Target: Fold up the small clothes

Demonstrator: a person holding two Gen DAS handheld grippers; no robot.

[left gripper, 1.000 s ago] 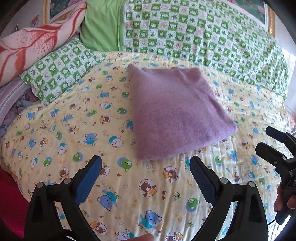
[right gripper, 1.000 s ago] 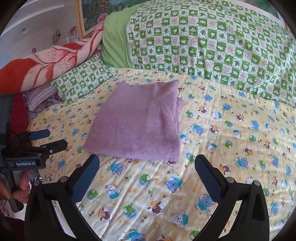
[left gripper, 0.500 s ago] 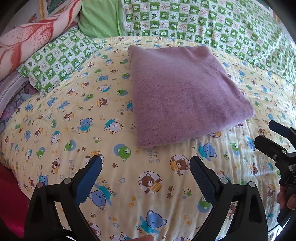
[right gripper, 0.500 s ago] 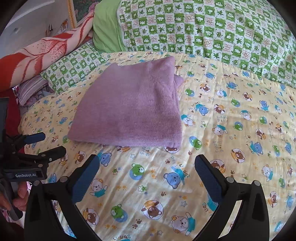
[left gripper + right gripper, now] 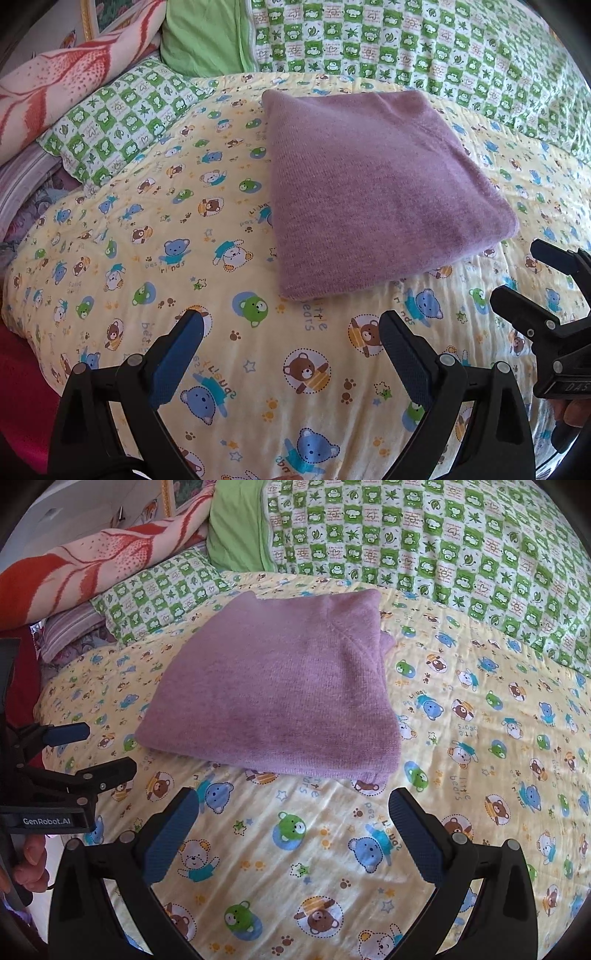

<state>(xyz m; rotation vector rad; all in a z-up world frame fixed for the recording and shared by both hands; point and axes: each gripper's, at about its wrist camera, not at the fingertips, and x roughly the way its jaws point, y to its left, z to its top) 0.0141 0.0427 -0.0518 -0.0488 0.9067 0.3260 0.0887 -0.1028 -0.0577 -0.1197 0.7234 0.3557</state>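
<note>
A purple knit garment [image 5: 373, 188] lies folded into a thick rectangle on the yellow bear-print bedspread [image 5: 155, 229]. In the right wrist view the same garment [image 5: 280, 686] shows its folded edge nearest me. My left gripper [image 5: 291, 325] hovers just short of the garment's near corner, open and holding nothing. My right gripper [image 5: 293, 801] is also open and empty, a short way before the near folded edge. Each gripper shows at the side of the other's view: the right gripper [image 5: 524, 273] and the left gripper [image 5: 107, 749].
A green checked quilt [image 5: 406, 40] is piled behind the garment. A green checked pillow [image 5: 118, 114] and a red and cream blanket [image 5: 62, 77] lie at the left. The bed's edge drops off at the left to red fabric [image 5: 18, 387]. A hand [image 5: 33, 860] holds the left gripper.
Both grippers have moved in closer to the purple garment, which now looms larger in both views. Both stay open. The garment itself has not moved.
</note>
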